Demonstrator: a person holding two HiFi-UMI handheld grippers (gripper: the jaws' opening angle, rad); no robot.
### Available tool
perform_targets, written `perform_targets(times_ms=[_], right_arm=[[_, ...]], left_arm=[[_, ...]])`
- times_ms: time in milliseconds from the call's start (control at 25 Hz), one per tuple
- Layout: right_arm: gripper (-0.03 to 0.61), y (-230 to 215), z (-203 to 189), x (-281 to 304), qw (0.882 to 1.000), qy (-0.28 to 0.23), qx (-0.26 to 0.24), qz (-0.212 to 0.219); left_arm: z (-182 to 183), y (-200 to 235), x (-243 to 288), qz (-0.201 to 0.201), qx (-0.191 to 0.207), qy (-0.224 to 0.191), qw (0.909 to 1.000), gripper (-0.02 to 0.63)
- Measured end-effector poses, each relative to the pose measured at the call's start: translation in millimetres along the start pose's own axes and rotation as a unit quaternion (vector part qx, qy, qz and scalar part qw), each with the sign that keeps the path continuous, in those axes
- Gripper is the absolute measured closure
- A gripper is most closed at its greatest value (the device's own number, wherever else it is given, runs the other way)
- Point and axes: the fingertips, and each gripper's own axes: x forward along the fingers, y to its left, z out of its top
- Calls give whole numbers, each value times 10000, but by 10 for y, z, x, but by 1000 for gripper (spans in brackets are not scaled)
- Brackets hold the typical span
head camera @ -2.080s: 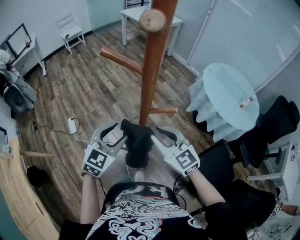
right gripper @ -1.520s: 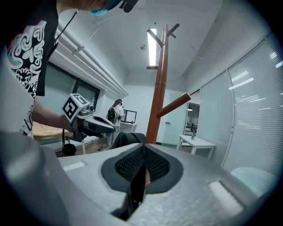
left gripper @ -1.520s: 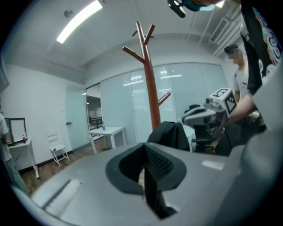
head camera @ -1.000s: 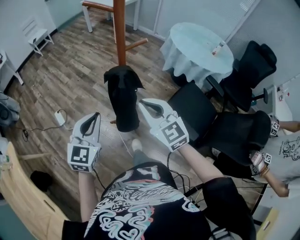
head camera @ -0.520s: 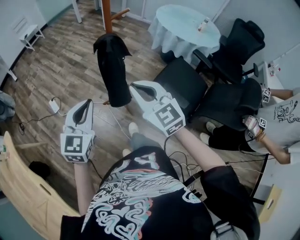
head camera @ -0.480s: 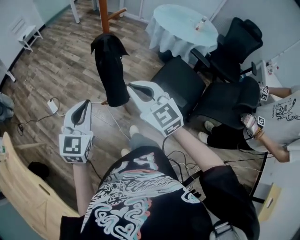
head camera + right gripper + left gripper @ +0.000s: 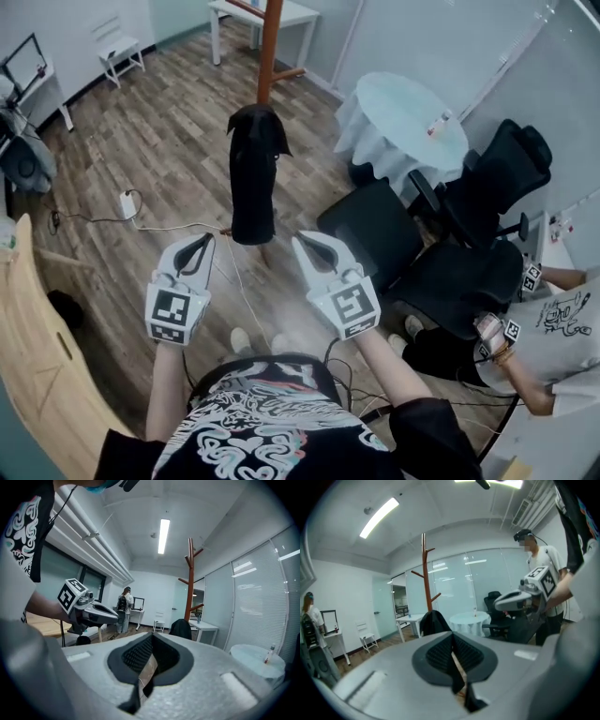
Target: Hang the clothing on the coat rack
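Observation:
The black garment [image 7: 253, 173] hangs limp from the brown wooden coat rack [image 7: 270, 37]; the peg that bears it is hidden under the cloth. My left gripper [image 7: 202, 242] and right gripper [image 7: 305, 239] are side by side nearer the person, well apart from the garment, both shut with nothing in them. In the left gripper view the shut left gripper [image 7: 452, 637] points at the garment [image 7: 433, 622] and rack [image 7: 426, 573]. In the right gripper view the right gripper [image 7: 151, 641] is shut too, and the garment [image 7: 180, 627] hangs beside the rack pole [image 7: 190, 578].
A round table with a pale cloth [image 7: 403, 117] stands right of the rack, with black office chairs [image 7: 375, 220] in front of it. A white table [image 7: 291, 11] stands behind the rack. A cable and adapter [image 7: 128, 203] lie on the floor. A person [image 7: 553, 328] sits at lower right.
Two seconds ago both grippers were at the garment by the rack pole. They have since drawn back toward the person, and the garment hangs alone.

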Motion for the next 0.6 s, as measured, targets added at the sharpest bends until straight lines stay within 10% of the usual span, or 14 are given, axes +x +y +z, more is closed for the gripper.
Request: perform_targets(times_ms=[600], right_arm=[[579, -263, -94, -550, 9997, -226, 90, 84]], left_arm=[[284, -390, -17, 559, -65, -194, 9982, 624]])
